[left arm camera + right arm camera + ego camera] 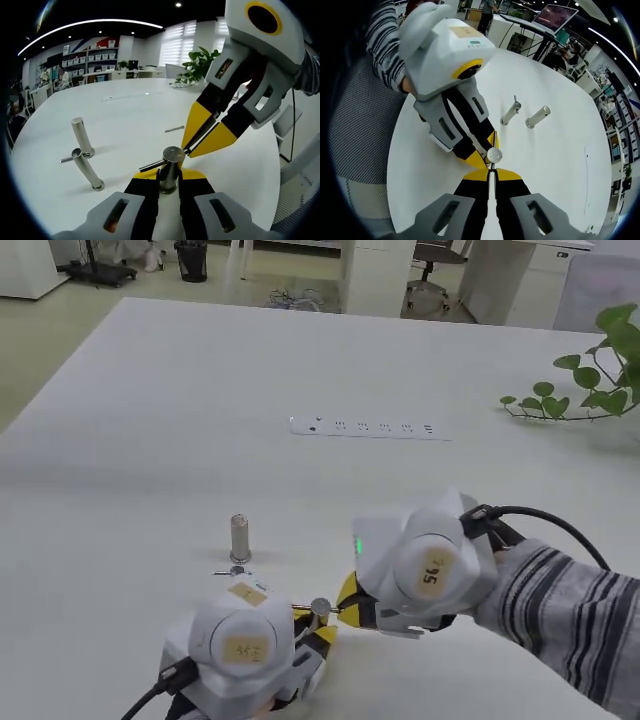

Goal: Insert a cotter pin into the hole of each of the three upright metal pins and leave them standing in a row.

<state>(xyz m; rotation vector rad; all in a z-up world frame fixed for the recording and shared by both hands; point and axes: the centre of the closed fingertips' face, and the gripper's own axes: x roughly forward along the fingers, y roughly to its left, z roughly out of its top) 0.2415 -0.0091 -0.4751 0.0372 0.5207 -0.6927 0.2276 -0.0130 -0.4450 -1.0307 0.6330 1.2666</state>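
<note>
1. We see the left gripper (170,179) low on the white tabletop (150,420). Its black, yellow-tipped fingers (145,195) pinch the lower shaft of a short upright silver metal pin with a round head (171,159).
2. The right gripper (492,176) meets this pin from the opposite side. Its fingers (220,137) are pressed together on a thin silver cotter pin (151,164).
3. The cotter pin lies crosswise at the head of the held pin. Its free end juts out on the side away from the right gripper.
4. In the head view we find the held pin between the two grippers, near the front edge of the tabletop.
5. A second silver metal pin (86,169) stands on its base near the left gripper, apart from it. A second cotter pin (67,159) sits crosswise through its upper end.
6. A third silver metal pin with a bare top (240,537) stands upright just beyond the second one.
7. We cannot identify the slim grey piece (175,129) lying flat farther back.
8. A white power strip (368,427) lies mid-tabletop, and a green leafy plant (585,380) sits at the far right edge.
</note>
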